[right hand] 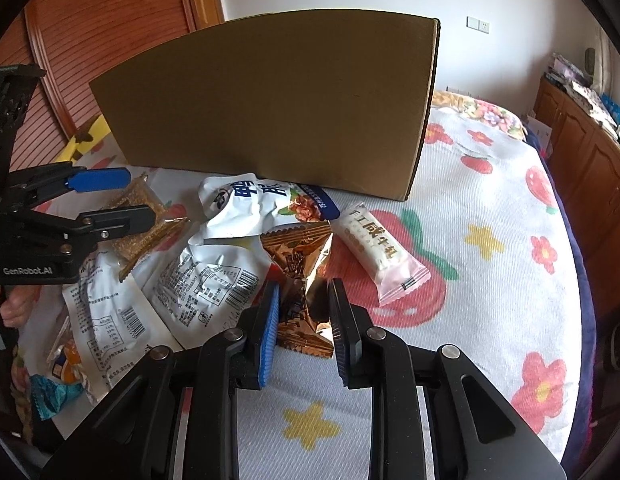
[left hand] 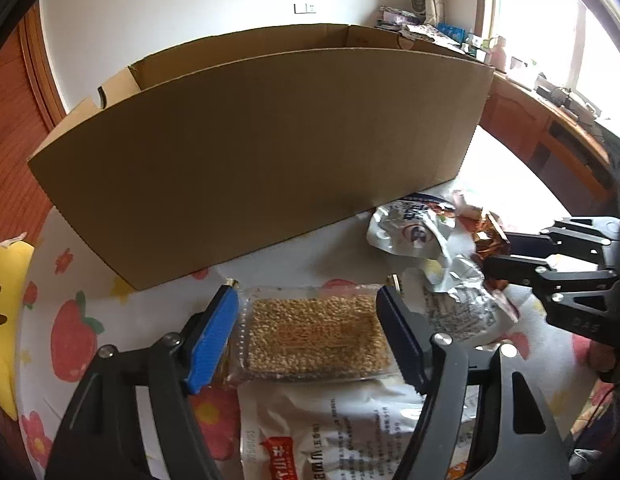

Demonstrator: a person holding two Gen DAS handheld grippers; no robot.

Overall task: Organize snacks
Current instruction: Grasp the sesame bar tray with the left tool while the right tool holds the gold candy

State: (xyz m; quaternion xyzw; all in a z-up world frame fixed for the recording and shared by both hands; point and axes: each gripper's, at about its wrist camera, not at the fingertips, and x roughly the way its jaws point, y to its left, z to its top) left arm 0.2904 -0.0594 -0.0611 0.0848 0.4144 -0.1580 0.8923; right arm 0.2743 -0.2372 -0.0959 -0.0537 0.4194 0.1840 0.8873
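My left claw [left hand: 310,330] gaping round grain bar [left hand: 316,334], unpressed, before cardboard box [left hand: 261,152] | my right claw [right hand: 303,332] clamped on bronze packet [right hand: 299,280], nearer than box

The big cardboard box [right hand: 269,108] stands like a wall at the back of the bed [right hand: 490,300], with its top open. Snack bags lie in a heap [right hand: 213,256] right in front of it, touching and crowded. To the right of the pink candy bar [right hand: 380,254] the bed is bare and free. A wooden cabinet [right hand: 586,160] lines the far right side.
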